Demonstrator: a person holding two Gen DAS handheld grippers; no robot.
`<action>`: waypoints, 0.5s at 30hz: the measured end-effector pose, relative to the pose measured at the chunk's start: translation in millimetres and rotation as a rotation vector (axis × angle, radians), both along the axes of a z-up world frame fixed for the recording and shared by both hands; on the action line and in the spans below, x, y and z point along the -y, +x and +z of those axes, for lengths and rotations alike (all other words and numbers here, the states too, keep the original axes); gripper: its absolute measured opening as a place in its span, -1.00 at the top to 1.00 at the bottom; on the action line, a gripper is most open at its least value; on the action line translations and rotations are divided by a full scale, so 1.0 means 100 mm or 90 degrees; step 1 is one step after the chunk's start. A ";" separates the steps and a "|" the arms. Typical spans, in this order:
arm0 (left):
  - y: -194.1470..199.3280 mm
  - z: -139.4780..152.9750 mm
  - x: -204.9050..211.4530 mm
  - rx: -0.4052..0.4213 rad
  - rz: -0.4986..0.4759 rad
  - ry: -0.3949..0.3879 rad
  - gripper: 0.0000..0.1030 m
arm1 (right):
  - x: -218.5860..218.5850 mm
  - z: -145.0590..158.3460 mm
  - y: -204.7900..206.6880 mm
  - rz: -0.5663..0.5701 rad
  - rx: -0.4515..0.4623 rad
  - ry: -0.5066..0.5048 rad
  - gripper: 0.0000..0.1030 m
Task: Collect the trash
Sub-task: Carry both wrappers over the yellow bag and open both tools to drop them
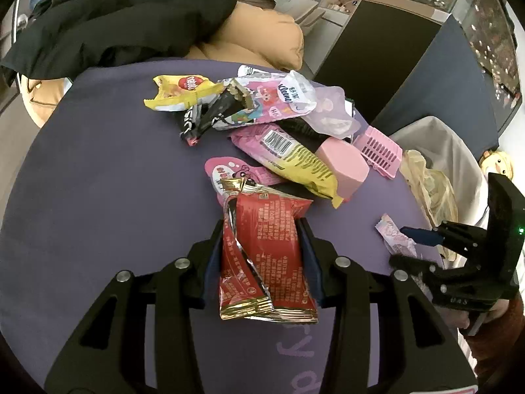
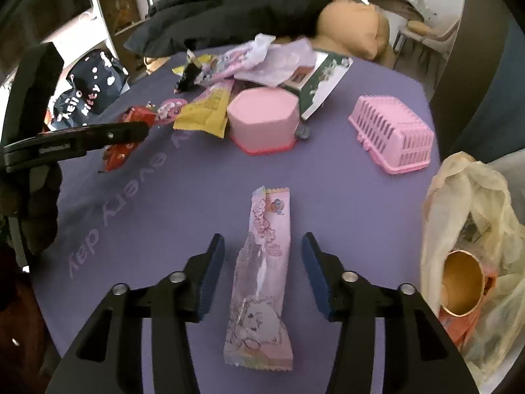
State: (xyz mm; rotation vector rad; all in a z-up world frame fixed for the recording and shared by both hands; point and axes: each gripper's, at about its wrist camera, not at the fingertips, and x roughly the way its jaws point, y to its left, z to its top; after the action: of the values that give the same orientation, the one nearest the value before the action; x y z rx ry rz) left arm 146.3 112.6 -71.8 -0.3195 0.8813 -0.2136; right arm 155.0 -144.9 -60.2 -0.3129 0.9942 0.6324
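My left gripper (image 1: pixel 262 249) has its fingers closed against a red wrapper (image 1: pixel 265 259) on the purple cloth (image 1: pixel 115 197), near the trash pile (image 1: pixel 262 121). My right gripper (image 2: pixel 262 272) is spread wide, straddling but not touching a pale pink wrapper (image 2: pixel 262 279); the bag-lined bin (image 2: pixel 472 229) stands rightmost.

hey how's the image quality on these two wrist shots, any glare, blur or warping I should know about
Left wrist view: strong fisheye bending with dark corners; the red wrapper between the left gripper fingers is sharp, with foil glare along its torn edge. Right wrist view: same warping; the pink wrapper inside the right gripper is clear, the black clothing behind looks softer.
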 end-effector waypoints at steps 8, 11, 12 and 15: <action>-0.01 0.00 0.01 -0.002 -0.003 -0.005 0.20 | 0.10 0.15 -0.04 -0.015 0.025 0.027 0.71; -0.02 0.03 0.05 0.002 -0.008 -0.005 0.20 | 0.18 0.25 -0.05 -0.026 0.043 0.040 0.71; -0.03 0.06 0.06 0.005 -0.011 -0.005 0.20 | 0.20 0.29 -0.05 -0.029 0.049 0.046 0.71; -0.04 0.19 0.12 0.022 -0.016 -0.003 0.20 | 0.29 0.41 -0.05 -0.036 0.067 0.064 0.72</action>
State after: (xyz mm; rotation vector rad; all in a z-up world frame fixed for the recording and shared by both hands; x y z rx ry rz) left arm 142.4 101.0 -53.2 -0.3079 0.8515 -0.2441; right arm 149.5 -174.0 -18.9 -0.2271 0.8644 0.6060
